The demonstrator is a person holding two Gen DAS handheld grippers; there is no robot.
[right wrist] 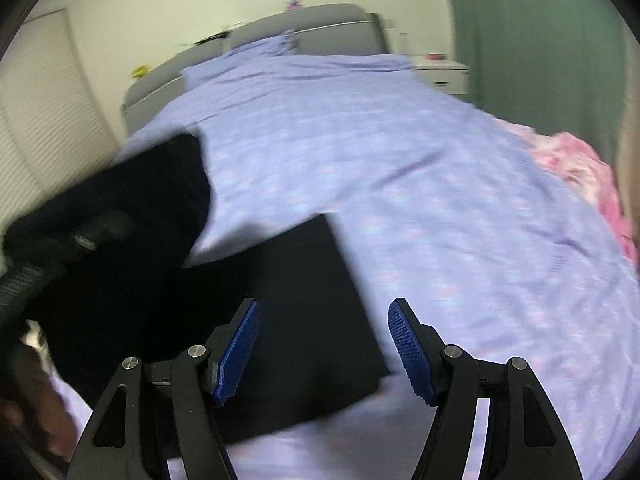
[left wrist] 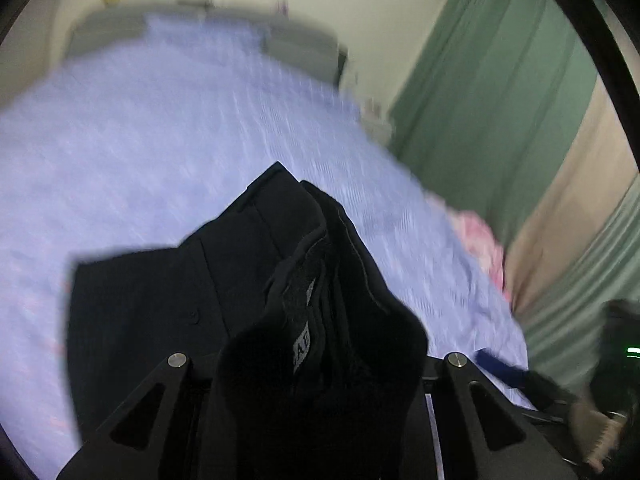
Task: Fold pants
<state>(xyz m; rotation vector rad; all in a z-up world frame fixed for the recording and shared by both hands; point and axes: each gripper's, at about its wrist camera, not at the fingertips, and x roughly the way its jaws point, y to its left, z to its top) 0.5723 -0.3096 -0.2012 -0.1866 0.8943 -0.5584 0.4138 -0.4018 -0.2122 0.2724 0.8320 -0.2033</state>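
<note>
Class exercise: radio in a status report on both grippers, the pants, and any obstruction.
Left gripper shut on black pants, bunched between its fingers. Right gripper open, empty, above the pants. Pants partly folded on purple bedspread. No obstruction seen.

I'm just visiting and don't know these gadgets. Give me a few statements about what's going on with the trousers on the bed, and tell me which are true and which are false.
1. The pants are black. True.
2. The right hand-held gripper is clamped on the cloth. False: its blue pads stand apart, with nothing between them.
3. The left hand-held gripper has a bunch of the dark cloth in it. True: cloth fills the space between its arms.
4. The bed cover is green. False: it is pale purple; the curtain is green.
5. Part of the pants lies flat on the bed. True.
</note>
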